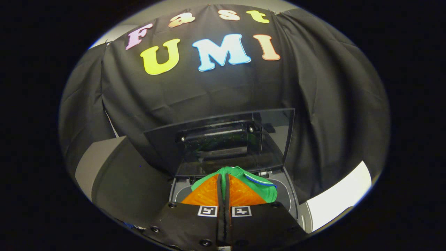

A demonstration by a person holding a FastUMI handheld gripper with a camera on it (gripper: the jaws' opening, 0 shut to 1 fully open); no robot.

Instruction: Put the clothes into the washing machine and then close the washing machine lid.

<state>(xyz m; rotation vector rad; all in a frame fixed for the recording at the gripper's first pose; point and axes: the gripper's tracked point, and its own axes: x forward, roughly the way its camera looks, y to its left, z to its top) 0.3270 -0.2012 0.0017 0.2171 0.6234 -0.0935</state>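
My gripper [223, 176] has its two fingers pressed together on a green garment [259, 188] with a blue and white trim. The cloth bunches around and just beyond the fingertips. It hangs above the open top of a small grey washing machine [287, 195]. The machine's dark see-through lid [223, 139] stands raised just beyond the fingers, leaning back toward the black cloth wall. The tub's inside is hidden behind the garment and my fingers.
A grey surface with a dark rounded mat [125, 181] lies left of the machine. A white strip of tabletop [341, 195] runs to the right. Black cloth hangs close behind the raised lid.
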